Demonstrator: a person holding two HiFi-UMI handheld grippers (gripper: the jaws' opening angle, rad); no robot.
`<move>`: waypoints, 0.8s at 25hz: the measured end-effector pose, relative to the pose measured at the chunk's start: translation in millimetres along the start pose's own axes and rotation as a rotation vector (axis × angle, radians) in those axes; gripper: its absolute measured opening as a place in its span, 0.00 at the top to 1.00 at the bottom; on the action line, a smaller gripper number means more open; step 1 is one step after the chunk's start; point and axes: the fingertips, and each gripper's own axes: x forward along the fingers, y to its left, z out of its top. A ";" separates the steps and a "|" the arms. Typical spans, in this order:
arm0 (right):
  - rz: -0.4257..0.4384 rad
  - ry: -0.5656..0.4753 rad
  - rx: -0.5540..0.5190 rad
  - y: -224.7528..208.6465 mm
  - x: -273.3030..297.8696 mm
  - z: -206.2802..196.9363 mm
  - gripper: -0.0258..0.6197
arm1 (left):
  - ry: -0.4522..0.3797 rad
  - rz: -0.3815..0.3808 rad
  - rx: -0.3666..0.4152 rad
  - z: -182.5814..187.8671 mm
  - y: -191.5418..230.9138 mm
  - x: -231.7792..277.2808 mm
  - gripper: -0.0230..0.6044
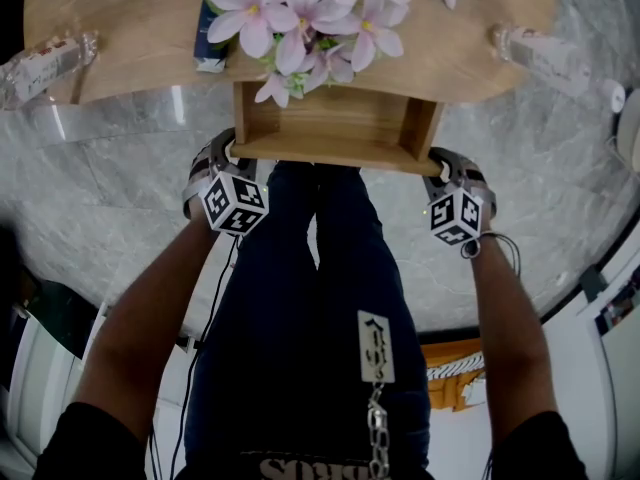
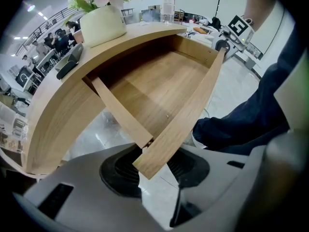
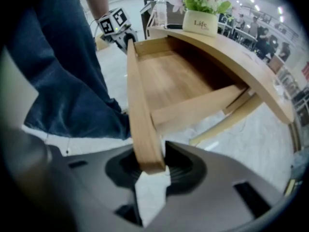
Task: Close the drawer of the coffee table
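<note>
Drawer (image 1: 335, 126): there it was, pulled well out from under the table (image 1: 130, 58), toward the person, bare wood bottom showing.
Front panel (image 2: 186, 115): it ran across the near side, one gripper at each end.
Left gripper (image 2: 153, 166): pointing steeply down, jaws pinching the panel's left end, pads against both faces of the board.
Right gripper (image 3: 152, 166): same story at the other end, jaws set part-way and clamped on the panel's right corner.
Cubes: a marker cube (image 1: 234, 204) sat atop each gripper, just below the drawer in the head view.
Legs (image 1: 310, 308): in dark jeans, standing between the two arms, right up by the panel.
Tabletop: pink flowers (image 1: 310, 13) in a pale pot (image 3: 200, 22) stood above the drawer, with a clear bottle (image 1: 545, 56) near each end of the table.
Floor (image 1: 130, 198): grey marble all around.
</note>
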 end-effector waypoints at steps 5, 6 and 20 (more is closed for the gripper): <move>-0.013 -0.005 0.020 -14.8 -4.6 4.3 0.77 | -0.002 -0.004 -0.017 10.2 7.7 -2.3 0.70; -0.020 -0.009 0.018 -21.7 -5.0 5.9 0.77 | -0.007 -0.001 -0.019 14.7 11.6 -1.4 0.70; -0.072 -0.058 -0.016 -105.9 0.0 35.6 0.77 | -0.054 0.037 -0.096 71.0 78.6 17.6 0.70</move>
